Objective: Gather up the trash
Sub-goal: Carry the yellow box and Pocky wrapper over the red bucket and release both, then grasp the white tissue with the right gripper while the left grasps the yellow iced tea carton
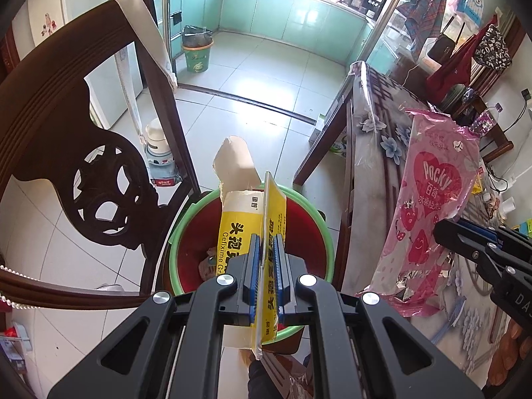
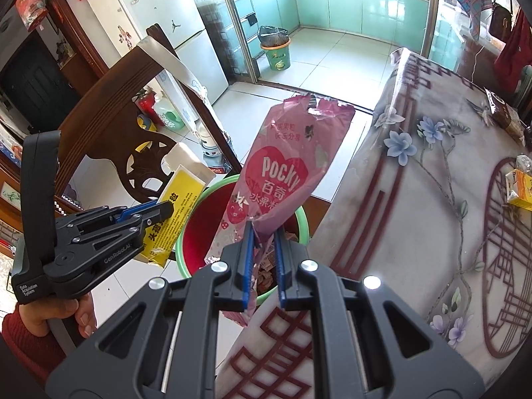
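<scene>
Tiled kitchen floor lies behind the bin (image 1: 327, 256) at 12 o'clock. Left gripper (image 1: 266, 259) pinches a flattened yellow box (image 1: 252, 219) over it; right gripper (image 2: 264, 252) pinches a pink wrapper (image 2: 282, 166) by its bottom edge. Both look light, thin and crushable, so edge grips suit

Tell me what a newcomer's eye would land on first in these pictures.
First, the crinkled pink Pocky foil wrapper, pinched in the right tool beside the floral-clothed table. Next, the flattened yellow-and-white cardboard medicine box, clamped in the left tool. Both hang over the green-rimmed, red-lined round trash bin on the tiled floor, next to the carved dark wooden chair.
</scene>
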